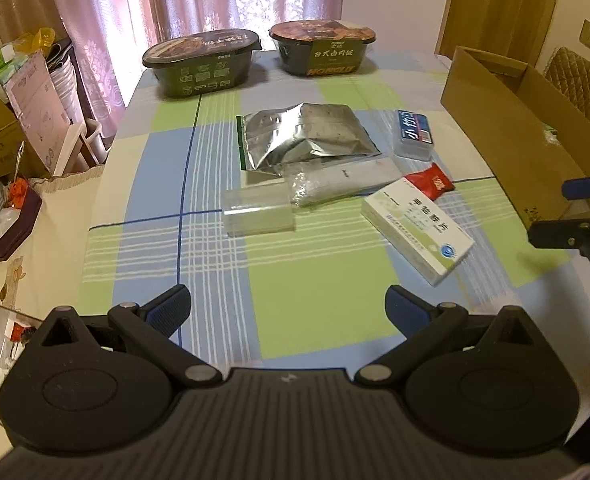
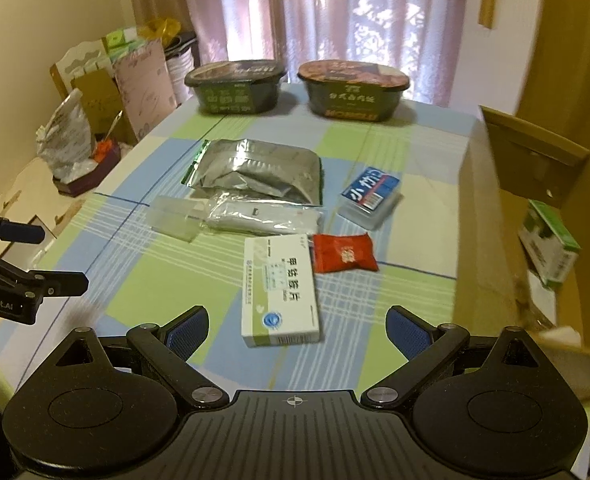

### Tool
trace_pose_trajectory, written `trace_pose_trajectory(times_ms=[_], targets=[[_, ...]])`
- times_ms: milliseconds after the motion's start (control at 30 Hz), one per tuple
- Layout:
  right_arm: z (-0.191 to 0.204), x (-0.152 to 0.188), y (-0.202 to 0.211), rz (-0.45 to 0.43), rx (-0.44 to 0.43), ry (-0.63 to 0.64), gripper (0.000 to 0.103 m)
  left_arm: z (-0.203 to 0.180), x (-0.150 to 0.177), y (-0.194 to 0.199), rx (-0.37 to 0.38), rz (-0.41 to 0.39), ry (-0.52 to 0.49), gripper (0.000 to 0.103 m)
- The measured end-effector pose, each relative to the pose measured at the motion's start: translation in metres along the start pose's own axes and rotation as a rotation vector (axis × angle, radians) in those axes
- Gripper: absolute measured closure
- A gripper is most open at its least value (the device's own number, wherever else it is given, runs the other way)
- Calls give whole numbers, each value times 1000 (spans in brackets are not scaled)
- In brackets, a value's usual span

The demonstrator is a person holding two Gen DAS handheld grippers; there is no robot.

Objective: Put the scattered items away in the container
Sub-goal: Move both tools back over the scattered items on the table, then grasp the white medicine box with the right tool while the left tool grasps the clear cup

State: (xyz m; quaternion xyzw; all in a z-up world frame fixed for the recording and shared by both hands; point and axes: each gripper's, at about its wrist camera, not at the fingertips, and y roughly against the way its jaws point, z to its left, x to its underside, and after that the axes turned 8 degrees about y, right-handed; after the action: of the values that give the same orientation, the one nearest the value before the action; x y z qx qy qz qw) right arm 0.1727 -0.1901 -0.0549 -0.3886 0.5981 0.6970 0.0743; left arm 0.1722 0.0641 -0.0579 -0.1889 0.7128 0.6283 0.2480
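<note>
Right wrist view — both tongs (image 2: 297, 330) (image 1: 287, 310) gape empty; cardboard box (image 2: 491, 208) cut off, blurred at its edge.

Looks like a home, likely a dining room: pink lace curtains (image 2: 335, 20) far ahead of the jaws, checked cloth (image 1: 295, 300) over the bench, quilted chair back (image 1: 583, 84) off right, household clutter (image 1: 23, 120) heaped left.
</note>
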Motion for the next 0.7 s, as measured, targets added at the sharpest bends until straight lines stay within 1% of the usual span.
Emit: trace_pose_trajectory(times_ms=[300, 500, 700], targets=[[0, -16, -59, 68, -24, 31, 3, 10, -18, -44, 7, 8, 2, 2], [1, -15, -99, 119, -48, 50, 3, 16, -25, -77, 9, 20, -9, 2], [-2, -15, -127, 145, -70, 59, 3, 23, -32, -101, 16, 17, -6, 2]])
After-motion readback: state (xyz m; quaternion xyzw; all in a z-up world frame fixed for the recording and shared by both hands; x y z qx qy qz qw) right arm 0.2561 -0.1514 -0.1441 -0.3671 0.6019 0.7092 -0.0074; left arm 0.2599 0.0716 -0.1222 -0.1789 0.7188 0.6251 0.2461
